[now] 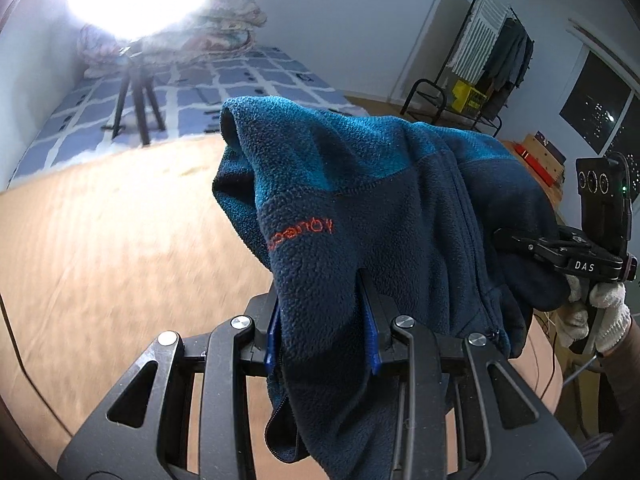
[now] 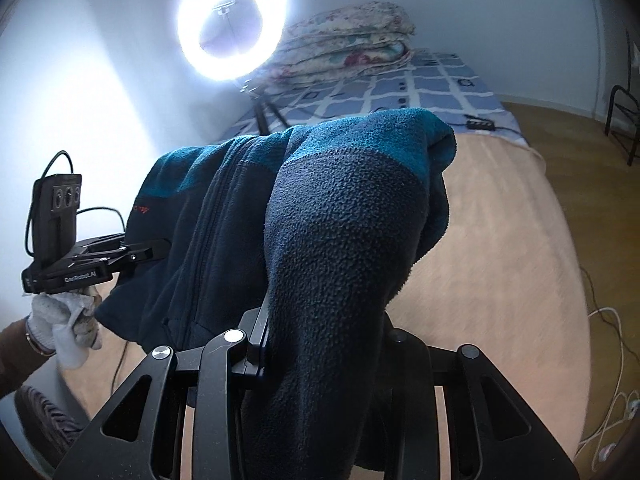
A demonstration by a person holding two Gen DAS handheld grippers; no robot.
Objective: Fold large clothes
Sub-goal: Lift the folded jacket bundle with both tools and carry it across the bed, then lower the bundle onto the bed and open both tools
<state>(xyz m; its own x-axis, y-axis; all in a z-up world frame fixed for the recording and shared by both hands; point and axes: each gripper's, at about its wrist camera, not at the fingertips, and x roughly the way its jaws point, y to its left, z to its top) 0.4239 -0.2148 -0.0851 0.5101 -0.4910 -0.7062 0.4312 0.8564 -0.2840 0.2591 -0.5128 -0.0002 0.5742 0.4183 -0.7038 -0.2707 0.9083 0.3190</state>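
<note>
A dark navy and teal fleece jacket [image 1: 360, 208] with a zip and red lettering hangs lifted above a tan bed cover [image 1: 120, 240]. My left gripper [image 1: 324, 320] is shut on a fold of the fleece, which drapes over its fingers. My right gripper [image 2: 324, 328] is shut on another thick fold of the same jacket [image 2: 344, 220]. The right gripper also shows at the right of the left wrist view [image 1: 516, 240], and the left gripper at the left of the right wrist view [image 2: 156, 250], each biting the jacket's edge. The fingertips are hidden by cloth.
A ring light [image 2: 232, 28] on a tripod [image 1: 134, 108] stands beyond the tan cover. Behind it lie a blue checked sheet [image 1: 256, 80] and folded quilts [image 2: 344, 44]. A clothes rack [image 1: 496, 52] and black chair [image 1: 426, 100] stand right. Cables [image 2: 616, 360] lie on the floor.
</note>
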